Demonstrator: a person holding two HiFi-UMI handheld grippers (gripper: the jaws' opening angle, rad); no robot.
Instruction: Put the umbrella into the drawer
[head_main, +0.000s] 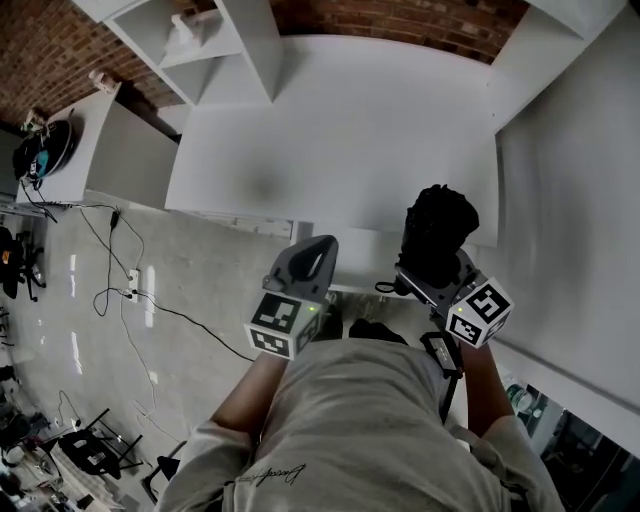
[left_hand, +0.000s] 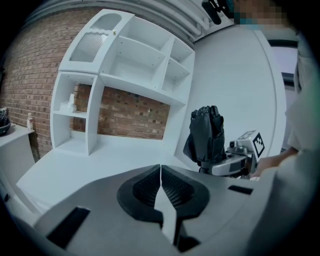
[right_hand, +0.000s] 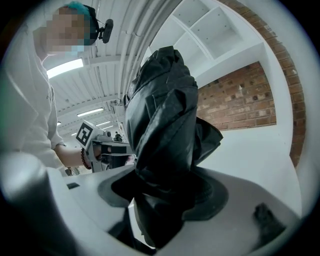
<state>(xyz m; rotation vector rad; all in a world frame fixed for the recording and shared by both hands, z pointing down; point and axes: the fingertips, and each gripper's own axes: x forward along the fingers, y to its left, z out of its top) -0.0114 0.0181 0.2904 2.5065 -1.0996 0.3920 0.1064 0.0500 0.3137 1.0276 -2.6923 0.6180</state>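
The black folded umbrella (head_main: 438, 232) stands up out of my right gripper (head_main: 432, 268), whose jaws are shut on its lower part; in the right gripper view the umbrella (right_hand: 162, 135) fills the middle and hides the fingertips. The left gripper view shows the same umbrella (left_hand: 206, 134) at right, held over the white desk. My left gripper (head_main: 318, 256) hovers at the desk's front edge, to the left of the umbrella, jaws shut together with nothing between them (left_hand: 160, 175). No drawer can be made out in any view.
A white desk (head_main: 340, 130) runs under a white shelf unit (left_hand: 125, 75) against a brick wall (left_hand: 130, 112). A white side panel (head_main: 570, 180) stands at right. Cables (head_main: 120, 280) trail on the grey floor at left beside a low cabinet (head_main: 110, 150).
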